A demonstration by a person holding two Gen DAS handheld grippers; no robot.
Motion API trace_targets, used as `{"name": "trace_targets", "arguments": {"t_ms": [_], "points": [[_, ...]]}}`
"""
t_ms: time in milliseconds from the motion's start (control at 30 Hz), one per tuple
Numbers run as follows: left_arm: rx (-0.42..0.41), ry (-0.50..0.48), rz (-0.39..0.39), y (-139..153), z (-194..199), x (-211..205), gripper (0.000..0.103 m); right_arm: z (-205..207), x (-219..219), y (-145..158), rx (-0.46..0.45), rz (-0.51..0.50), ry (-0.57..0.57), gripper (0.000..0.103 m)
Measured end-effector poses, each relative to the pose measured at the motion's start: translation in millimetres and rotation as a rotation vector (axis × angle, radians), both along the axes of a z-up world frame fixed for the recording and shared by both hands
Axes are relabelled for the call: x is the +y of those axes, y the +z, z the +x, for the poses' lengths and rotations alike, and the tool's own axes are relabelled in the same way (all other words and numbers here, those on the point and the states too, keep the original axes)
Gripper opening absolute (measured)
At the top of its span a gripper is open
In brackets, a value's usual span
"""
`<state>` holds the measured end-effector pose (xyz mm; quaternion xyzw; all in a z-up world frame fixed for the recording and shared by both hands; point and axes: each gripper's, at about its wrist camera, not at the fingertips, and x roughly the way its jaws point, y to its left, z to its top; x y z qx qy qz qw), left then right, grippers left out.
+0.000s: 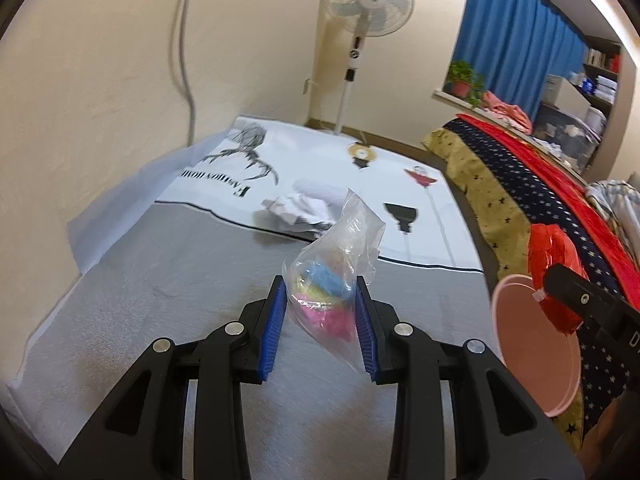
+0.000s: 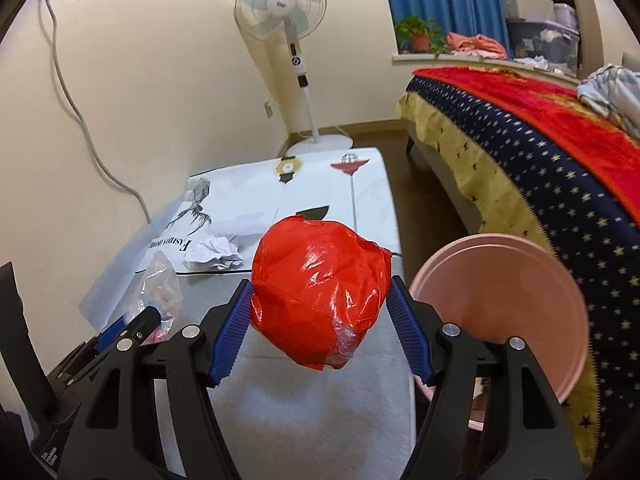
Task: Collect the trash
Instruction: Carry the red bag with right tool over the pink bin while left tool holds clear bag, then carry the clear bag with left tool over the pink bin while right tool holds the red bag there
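Note:
A clear plastic bag (image 1: pixel 340 248) with blue, yellow and pink scraps inside hangs above the grey tabletop (image 1: pixel 180 300), and my left gripper (image 1: pixel 320 284) is shut on it. My right gripper (image 2: pixel 320 284) is shut on a crumpled red plastic bag (image 2: pixel 316 264), its blue pads pressing both sides. The red plastic bag (image 1: pixel 548 252) also shows at the right of the left wrist view, just above a pink bin (image 1: pixel 528 344). In the right wrist view the pink bin (image 2: pixel 496 304) stands off the table's right edge. Crumpled white paper (image 2: pixel 212 252) lies further back on the table.
A printed white sheet (image 1: pixel 320 160) covers the far half of the table. A standing fan (image 2: pixel 280 8) is by the wall behind it. A bed with a starred blue and red cover (image 2: pixel 540 140) runs along the right, close beside the pink bin.

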<state>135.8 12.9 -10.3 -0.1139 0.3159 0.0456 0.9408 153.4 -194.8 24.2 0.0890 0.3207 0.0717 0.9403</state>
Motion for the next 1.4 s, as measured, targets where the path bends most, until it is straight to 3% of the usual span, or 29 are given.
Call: {"name": "trace_targets", "arguments": {"t_ms": [567, 1400], "points": [[-0.055, -0.126, 0.030, 22.6, -23.4, -38.5, 0.033, -53.2, -61.1, 30.4, -0.075, -0.004, -0.110, 0.067], [-0.068, -0.252, 0.031, 14.0, -5.4, -99.0, 0.033, -55.3, -125.0, 18.8, -0.065, 0.016, -0.275, 0.067]]}}
